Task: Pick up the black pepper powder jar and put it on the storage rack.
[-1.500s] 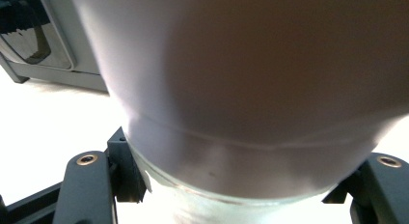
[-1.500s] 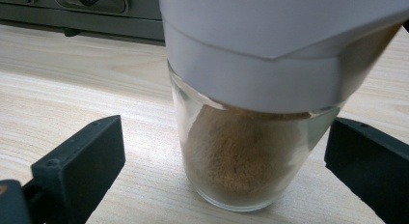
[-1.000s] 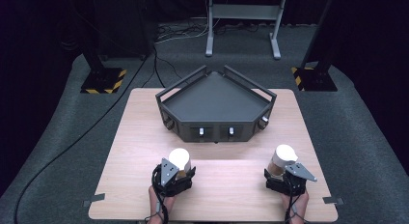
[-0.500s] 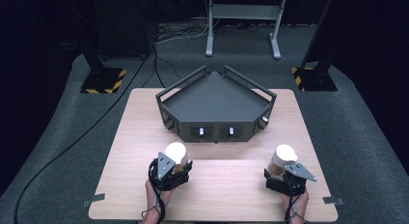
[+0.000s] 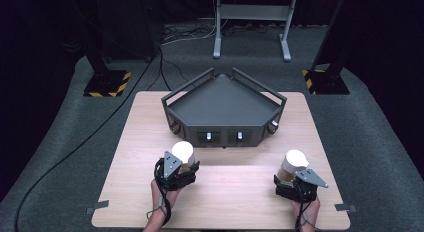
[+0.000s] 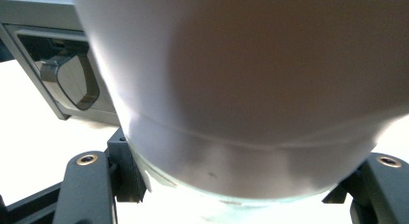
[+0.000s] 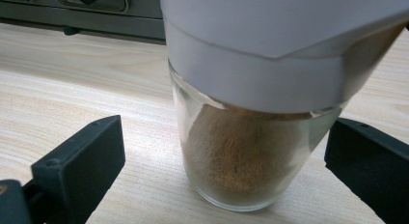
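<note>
Two glass jars with white lids stand out at the near side of the wooden table. My left gripper is shut on the left jar; in the left gripper view that jar looms very close, with the black jaws of my left gripper against its sides. The right jar holds brown powder and stands on the table. In the right gripper view this jar sits between the jaws of my right gripper, which stand apart from the glass. My right gripper is open.
A dark grey five-sided tray with raised rails sits at the middle back of the table, its front wall just beyond both jars. Bare wood lies between the two grippers. Stand legs and cables are on the dark floor behind.
My left gripper and its jar have shifted slightly away from the person, toward the tray. The right gripper and its jar have stayed where they were.
</note>
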